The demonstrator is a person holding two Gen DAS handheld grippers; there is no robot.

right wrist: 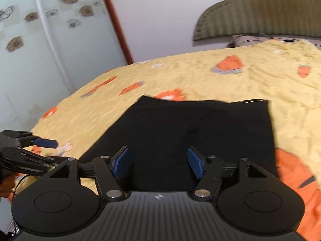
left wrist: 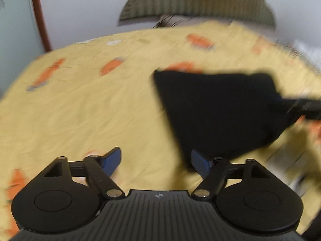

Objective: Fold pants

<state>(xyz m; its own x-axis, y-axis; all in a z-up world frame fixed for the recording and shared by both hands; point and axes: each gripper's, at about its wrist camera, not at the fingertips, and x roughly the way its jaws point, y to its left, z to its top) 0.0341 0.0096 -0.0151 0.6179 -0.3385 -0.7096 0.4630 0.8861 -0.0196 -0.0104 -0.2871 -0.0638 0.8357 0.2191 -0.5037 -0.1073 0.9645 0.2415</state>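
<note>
The right gripper (right wrist: 157, 161) stood with blue-padded fingers (right wrist: 195, 163) parted, gripping nothing, over folded black fabric pants (right wrist: 190, 132). The left gripper (left wrist: 156, 160) gaped wide, seemingly empty, just beside them. Pants lay on a yellow orange-patterned bedspread (right wrist: 220, 84).

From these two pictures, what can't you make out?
- Pants: near edge hidden behind the right gripper, right wrist view.
- Pants, left wrist view: folds lost to motion blur.
- Left gripper: cut off by the right wrist view's left edge.
- Headboard: top cropped.
</note>
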